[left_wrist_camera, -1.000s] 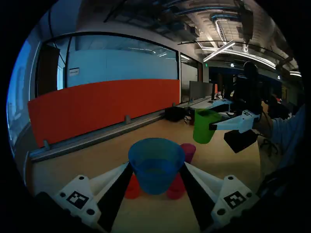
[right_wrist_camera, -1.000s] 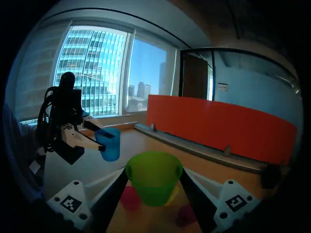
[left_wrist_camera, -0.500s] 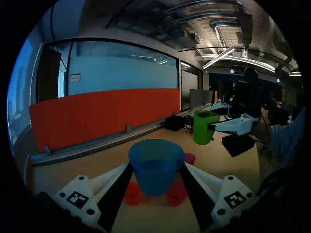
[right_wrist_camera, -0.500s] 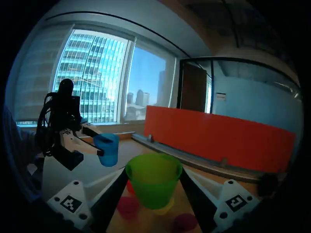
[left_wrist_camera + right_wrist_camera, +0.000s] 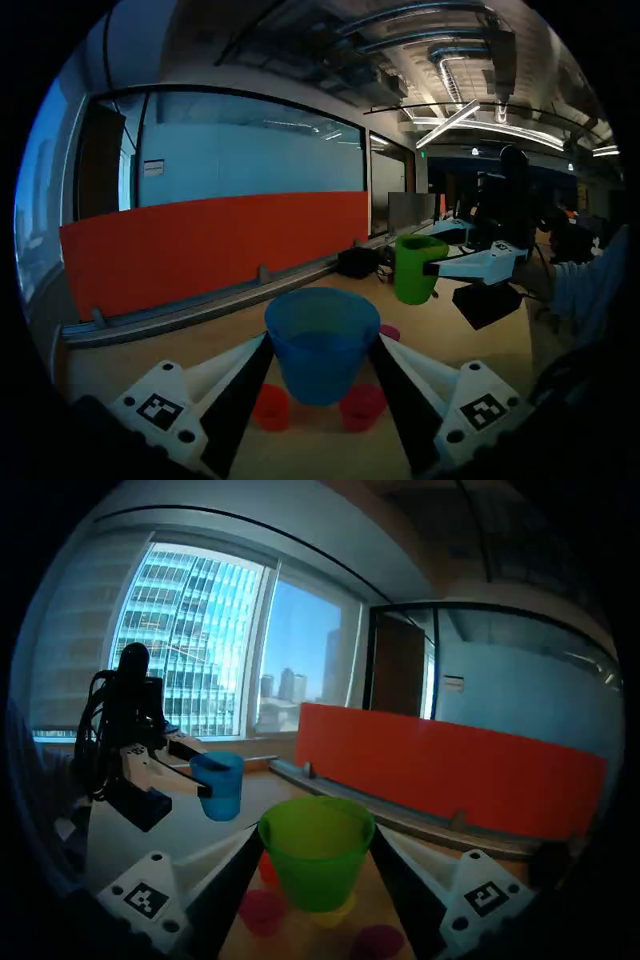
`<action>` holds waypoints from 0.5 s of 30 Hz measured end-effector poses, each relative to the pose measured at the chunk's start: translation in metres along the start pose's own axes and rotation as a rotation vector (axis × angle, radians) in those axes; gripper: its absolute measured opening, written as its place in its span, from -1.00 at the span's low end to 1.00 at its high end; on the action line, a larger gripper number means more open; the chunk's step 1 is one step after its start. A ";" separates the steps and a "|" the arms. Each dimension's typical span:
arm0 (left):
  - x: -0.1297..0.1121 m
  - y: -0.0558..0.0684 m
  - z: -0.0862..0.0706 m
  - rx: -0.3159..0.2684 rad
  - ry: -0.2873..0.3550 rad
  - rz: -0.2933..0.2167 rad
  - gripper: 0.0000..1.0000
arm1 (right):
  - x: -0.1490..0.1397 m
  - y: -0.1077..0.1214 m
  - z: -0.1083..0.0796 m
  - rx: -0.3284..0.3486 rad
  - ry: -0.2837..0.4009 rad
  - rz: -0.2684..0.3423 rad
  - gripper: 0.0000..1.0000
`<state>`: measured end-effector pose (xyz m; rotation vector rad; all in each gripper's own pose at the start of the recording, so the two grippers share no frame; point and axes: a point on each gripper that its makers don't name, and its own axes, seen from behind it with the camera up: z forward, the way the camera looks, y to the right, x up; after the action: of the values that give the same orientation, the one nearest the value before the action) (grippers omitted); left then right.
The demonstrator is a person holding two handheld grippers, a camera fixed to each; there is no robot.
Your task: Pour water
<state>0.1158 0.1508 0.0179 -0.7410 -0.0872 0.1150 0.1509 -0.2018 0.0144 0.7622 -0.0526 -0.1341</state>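
In the left gripper view my left gripper is shut on a blue cup, held upright above the wooden table; liquid seems to sit low inside it. Farther off to the right, the right gripper holds a green cup upright in the air. In the right gripper view my right gripper is shut on that green cup, whose inside looks empty. To the left the left gripper carries the blue cup, also upright. The two cups are apart.
Small cups stand on the table beneath: red ones and a pink one in the left gripper view, pink, yellow and magenta in the right. An orange partition runs along the table's far edge. A sleeve at right.
Both grippers have risen with their cups; the small cups on the table now sit lower in both views. The green cup has straightened to upright. Grips unchanged.
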 end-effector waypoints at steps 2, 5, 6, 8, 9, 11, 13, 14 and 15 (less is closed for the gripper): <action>0.002 0.000 0.000 -0.001 0.004 0.001 0.67 | 0.001 0.000 -0.001 0.001 0.001 -0.001 0.87; 0.007 0.000 0.000 0.001 0.009 0.006 0.67 | 0.001 -0.001 -0.001 0.006 0.001 -0.002 0.87; 0.008 0.000 0.000 0.002 0.011 0.008 0.67 | 0.001 -0.001 -0.001 0.008 0.001 -0.002 0.87; 0.012 0.000 -0.001 0.004 0.017 0.013 0.67 | 0.002 -0.002 -0.001 0.013 0.002 -0.001 0.86; 0.014 0.000 -0.001 0.005 0.020 0.015 0.67 | 0.002 -0.003 -0.001 0.016 0.002 0.000 0.86; 0.018 0.000 -0.002 0.005 0.026 0.022 0.67 | 0.002 -0.005 -0.001 0.023 0.003 0.002 0.85; 0.022 0.001 -0.003 0.006 0.032 0.031 0.67 | 0.003 -0.007 -0.001 0.032 0.003 0.004 0.85; 0.024 0.001 -0.003 0.007 0.036 0.037 0.67 | 0.003 -0.009 -0.001 0.037 0.003 0.005 0.85; 0.027 0.001 -0.003 0.009 0.039 0.043 0.67 | 0.004 -0.011 0.000 0.041 0.003 0.006 0.85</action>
<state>0.1426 0.1529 0.0156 -0.7363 -0.0336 0.1414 0.1533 -0.2096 0.0069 0.8029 -0.0554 -0.1263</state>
